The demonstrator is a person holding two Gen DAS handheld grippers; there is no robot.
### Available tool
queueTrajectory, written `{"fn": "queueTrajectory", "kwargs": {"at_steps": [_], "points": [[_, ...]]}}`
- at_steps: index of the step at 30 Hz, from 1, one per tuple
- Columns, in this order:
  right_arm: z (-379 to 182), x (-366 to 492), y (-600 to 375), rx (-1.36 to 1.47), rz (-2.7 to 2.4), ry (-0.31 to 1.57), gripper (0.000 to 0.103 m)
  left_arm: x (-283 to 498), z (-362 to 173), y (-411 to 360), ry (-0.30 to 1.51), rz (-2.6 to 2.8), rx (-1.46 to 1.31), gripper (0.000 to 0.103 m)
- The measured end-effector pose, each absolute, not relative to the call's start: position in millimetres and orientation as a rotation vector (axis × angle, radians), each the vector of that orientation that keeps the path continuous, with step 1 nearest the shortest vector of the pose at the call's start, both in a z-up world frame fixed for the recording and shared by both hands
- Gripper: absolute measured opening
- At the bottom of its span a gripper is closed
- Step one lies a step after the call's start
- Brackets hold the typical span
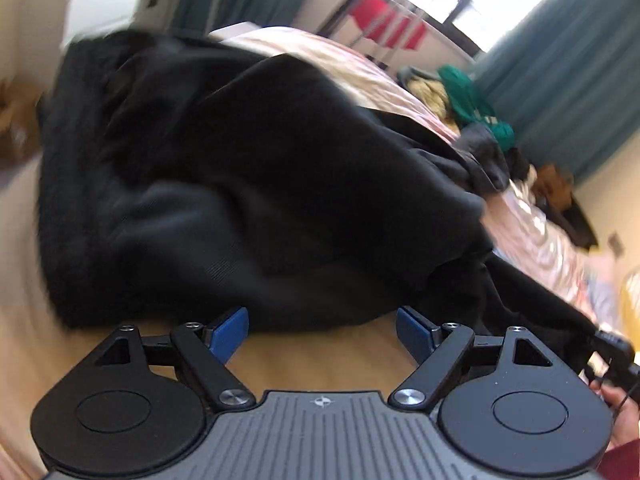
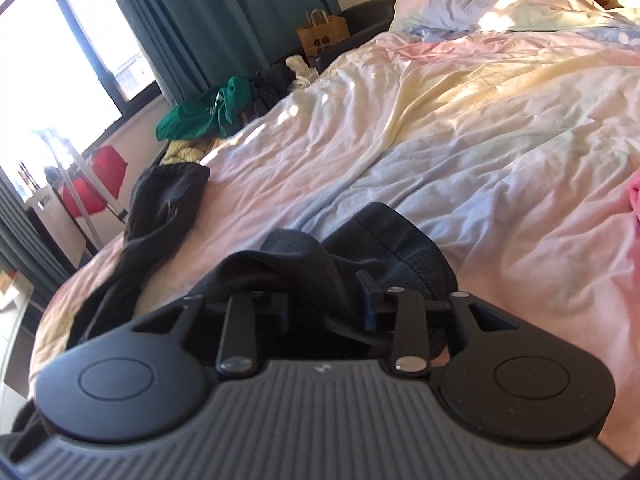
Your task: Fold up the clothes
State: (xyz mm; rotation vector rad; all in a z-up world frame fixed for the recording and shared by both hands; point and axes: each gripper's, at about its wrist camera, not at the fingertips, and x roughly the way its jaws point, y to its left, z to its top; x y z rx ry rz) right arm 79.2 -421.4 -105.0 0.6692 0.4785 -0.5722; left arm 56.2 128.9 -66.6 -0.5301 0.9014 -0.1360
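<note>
The left gripper point(image 1: 322, 330) has its blue fingers point(image 1: 230, 330) spread wide with nothing between them; bare tan surface shows in the gap. Just beyond them lies the black garment point(image 1: 248, 184), a large crumpled mass spread from that surface onto the bed point(image 1: 532, 224). Motion blur smears its folds, so which part of the garment faces the camera cannot be told.

In the right wrist view, the right gripper point(image 2: 320, 300) sits low over the bed point(image 2: 460, 140). A bunched fold of the black garment point(image 2: 304, 264) lies between and over its fingers (both fingertips are hidden by the cloth). Whether the pads press the fabric or stand clear of it cannot be told.

A second dark garment point(image 2: 160, 200) trails along the bed's left edge. A green garment point(image 2: 200, 112) lies beyond it, partly cut off by the mattress edge.
</note>
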Motion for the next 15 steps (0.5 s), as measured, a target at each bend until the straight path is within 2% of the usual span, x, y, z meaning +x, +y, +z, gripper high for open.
{"fn": "queueTrajectory", "kwargs": {"at_steps": [2, 3, 5, 10, 15], "points": [[-104, 77, -423, 0.68, -0.54, 0.51, 0.049, 48, -75, 145, 0.911, -0.11, -0.616, 0.083], [-103, 75, -422, 0.675, -0.522, 0.519, 0.061, 44, -78, 151, 0.905, -0.106, -0.652, 0.084], [-96, 68, -420, 0.651, -0.479, 0.519, 0.076, 38, -78, 161, 0.903, -0.096, -0.695, 0.084], [-87, 46, -428, 0.689, -0.452, 0.468, 0.075, 26, -80, 183, 0.89, -0.087, -0.822, 0.088], [-110, 31, -447, 0.934, -0.489, 0.462, 0.077, 16, -89, 208, 0.872, -0.032, -1.003, 0.088]]}}
